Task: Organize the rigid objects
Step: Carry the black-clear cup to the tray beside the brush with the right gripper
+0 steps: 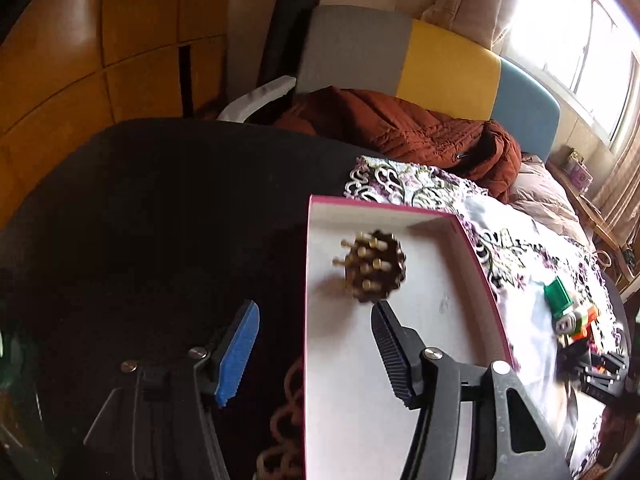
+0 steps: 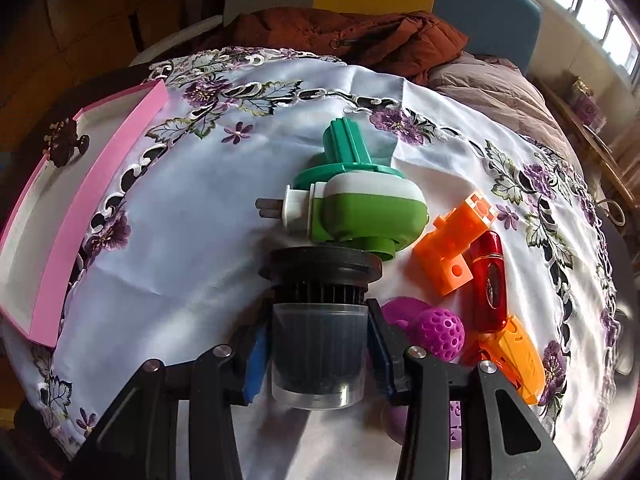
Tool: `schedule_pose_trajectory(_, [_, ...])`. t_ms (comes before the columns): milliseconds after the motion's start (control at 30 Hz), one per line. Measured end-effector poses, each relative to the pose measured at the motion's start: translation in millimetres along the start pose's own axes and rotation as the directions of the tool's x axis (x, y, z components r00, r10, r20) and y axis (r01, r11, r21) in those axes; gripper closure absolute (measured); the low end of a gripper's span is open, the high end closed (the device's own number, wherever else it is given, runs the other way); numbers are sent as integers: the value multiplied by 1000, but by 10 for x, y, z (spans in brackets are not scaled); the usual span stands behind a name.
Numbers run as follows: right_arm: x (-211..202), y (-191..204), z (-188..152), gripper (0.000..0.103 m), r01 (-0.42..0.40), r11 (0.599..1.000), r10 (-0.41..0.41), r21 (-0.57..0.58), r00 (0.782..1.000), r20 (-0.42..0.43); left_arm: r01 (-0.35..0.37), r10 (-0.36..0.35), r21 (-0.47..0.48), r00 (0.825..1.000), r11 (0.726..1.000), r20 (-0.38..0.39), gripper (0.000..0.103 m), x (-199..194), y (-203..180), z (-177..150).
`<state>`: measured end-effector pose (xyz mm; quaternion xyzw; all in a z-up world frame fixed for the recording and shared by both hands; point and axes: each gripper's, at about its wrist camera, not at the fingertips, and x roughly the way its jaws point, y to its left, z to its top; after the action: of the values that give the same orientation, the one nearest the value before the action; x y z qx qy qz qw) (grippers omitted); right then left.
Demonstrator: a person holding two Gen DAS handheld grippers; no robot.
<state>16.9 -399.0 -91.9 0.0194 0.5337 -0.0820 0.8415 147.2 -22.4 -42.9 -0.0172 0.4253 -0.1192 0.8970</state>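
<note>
My left gripper (image 1: 314, 312) stands open over the left edge of a pink-rimmed white box (image 1: 400, 210), with nothing between its fingers. A brown spiky piece with gold pins (image 1: 374, 266) sits blurred inside the box, just beyond the black finger; the right wrist view shows it (image 2: 66, 142) in the same box (image 2: 100, 184). My right gripper (image 2: 318, 320) is shut on a black ribbed filter with a clear cup (image 2: 320, 280), which lies on the embroidered white cloth (image 2: 192, 240).
On the cloth lie a green and white plug-in device (image 2: 368, 204), an orange plastic block (image 2: 452, 248), a red capsule (image 2: 488, 280), a purple perforated ball (image 2: 438, 332) and an orange-yellow piece (image 2: 516, 356). A rust jacket (image 1: 400, 128) lies behind the dark table (image 1: 160, 200).
</note>
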Motion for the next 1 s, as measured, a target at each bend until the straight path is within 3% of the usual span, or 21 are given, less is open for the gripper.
schedule_pose_trajectory(333, [-36,100,-10,59,51,996,-48,-70,998,41,-34,33,8,998,999,47,44,-453,-234,-524])
schedule_pose_trajectory(533, [-33,41,-2,59,36,999,-35,-27,999,24,-74,73,31,997,997,39,44,-580,-326,-733])
schedule_pose_trajectory(1000, [-25,112,-23,59,86,994,-84,-65,996,33,-100,99,41,994,994,39,44,-679,-310,-871])
